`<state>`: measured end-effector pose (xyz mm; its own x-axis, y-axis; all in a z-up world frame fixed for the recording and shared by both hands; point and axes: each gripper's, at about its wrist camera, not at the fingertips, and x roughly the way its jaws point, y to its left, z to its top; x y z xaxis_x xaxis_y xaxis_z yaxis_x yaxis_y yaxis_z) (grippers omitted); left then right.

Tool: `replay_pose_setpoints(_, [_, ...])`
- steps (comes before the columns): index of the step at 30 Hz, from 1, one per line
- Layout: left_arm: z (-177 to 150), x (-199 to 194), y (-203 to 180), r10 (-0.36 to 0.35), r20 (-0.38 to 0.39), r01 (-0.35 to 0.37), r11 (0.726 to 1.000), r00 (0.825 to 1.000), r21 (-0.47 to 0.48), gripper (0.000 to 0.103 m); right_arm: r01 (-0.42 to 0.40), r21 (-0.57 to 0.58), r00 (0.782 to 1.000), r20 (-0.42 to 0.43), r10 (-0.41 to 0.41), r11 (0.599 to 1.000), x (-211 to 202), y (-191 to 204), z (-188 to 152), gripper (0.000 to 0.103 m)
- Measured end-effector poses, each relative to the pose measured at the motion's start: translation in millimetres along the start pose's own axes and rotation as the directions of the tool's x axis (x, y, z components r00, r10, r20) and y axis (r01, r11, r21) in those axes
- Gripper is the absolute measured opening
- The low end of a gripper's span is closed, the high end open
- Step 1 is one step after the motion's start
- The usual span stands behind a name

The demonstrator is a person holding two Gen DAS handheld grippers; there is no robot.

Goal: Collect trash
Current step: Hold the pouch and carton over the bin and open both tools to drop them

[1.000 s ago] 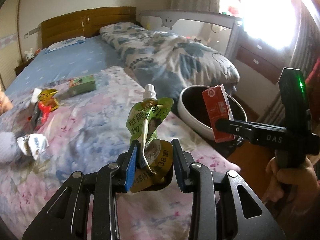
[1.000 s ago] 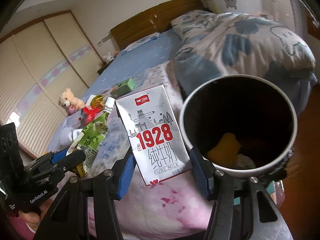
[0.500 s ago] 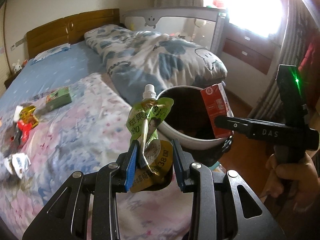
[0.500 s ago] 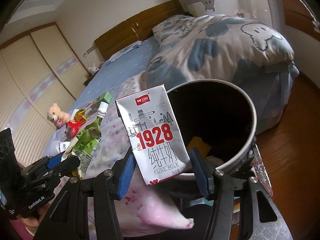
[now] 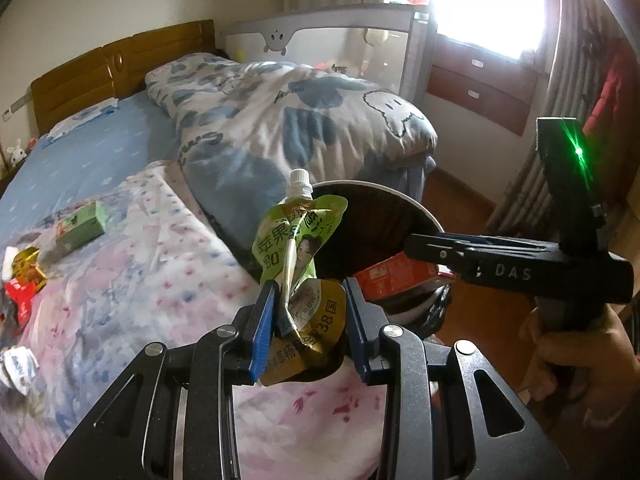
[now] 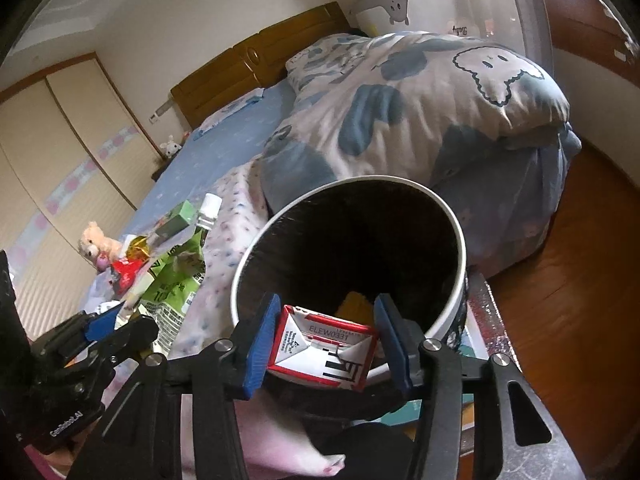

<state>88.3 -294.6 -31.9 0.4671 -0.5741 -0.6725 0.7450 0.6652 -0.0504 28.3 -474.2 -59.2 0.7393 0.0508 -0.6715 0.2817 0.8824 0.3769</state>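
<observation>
My left gripper [image 5: 308, 324] is shut on a crumpled green and gold drink pouch [image 5: 298, 240] with a white cap, held just left of the white-rimmed trash bin [image 5: 424, 210]. My right gripper [image 6: 326, 338] holds a red and white milk carton [image 6: 324, 350] tipped forward over the bin's near rim [image 6: 460, 280]; its jaws stand a little wider than the carton. The carton [image 5: 394, 276] shows inside the bin mouth in the left wrist view. The left gripper with the pouch [image 6: 176, 280] shows at the lower left of the right wrist view.
A green box [image 5: 80, 226], red and gold wrappers [image 5: 24, 280] and a white wrapper [image 5: 16, 364] lie on the floral blanket [image 5: 160, 280]. A folded blue quilt [image 6: 420, 92] lies behind the bin. Wooden floor [image 6: 580, 260] is to the right.
Both grippers moved toward the bin. The milk carton tipped from upright to lying forward over the bin rim, and the right jaws have widened around it. The pouch stays gripped.
</observation>
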Motion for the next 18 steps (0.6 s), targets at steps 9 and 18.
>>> replay_pose_setpoints(9, [9.9,20.1,-9.1,-0.005,-0.024,0.006,1.0,1.0,0.025,0.031,0.018,0.013,1.0,-0.005,-0.018,1.0,6.9,-11.1,5.1,0.05])
replay_pose_setpoints(18, [16.9,40.0,-11.7,-0.034,-0.074,0.035,0.999,0.997,0.013,0.034,0.033,0.032,0.999,0.01,-0.033,0.999,7.7,-20.3,15.2,0.051])
